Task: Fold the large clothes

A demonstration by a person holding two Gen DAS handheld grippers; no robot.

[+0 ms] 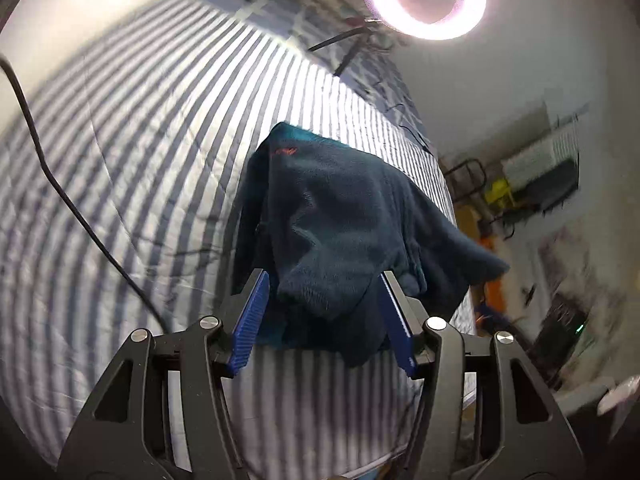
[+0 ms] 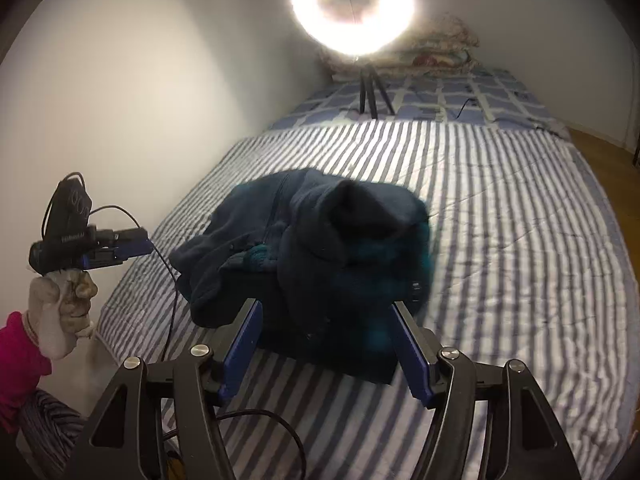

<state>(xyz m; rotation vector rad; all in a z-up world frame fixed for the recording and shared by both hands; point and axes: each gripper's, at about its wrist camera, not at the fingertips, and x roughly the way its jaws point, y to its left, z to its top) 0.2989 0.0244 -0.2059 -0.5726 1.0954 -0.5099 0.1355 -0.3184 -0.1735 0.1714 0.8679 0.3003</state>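
Note:
A dark teal fleece garment (image 1: pixel 340 220) lies crumpled in a heap on the striped bedspread (image 1: pixel 140 140); it also shows in the right wrist view (image 2: pixel 320 240). My left gripper (image 1: pixel 324 280) is open, its blue pads either side of the garment's near edge, not pinching it. In the right wrist view the left gripper (image 2: pixel 136 240) is held in a gloved hand at the bed's left edge. My right gripper (image 2: pixel 326 308) is open, its jaws wide in front of the garment's near side. Part of the garment there is motion-blurred.
A lit ring light (image 2: pixel 354 4) on a tripod (image 2: pixel 370 92) stands at the far end of the bed, near pillows (image 2: pixel 432 52). A black cable (image 1: pixel 60 184) runs across the bedspread. A wall (image 2: pixel 140 60) borders the bed's left side. Wooden floor (image 2: pixel 612 168) lies to the right.

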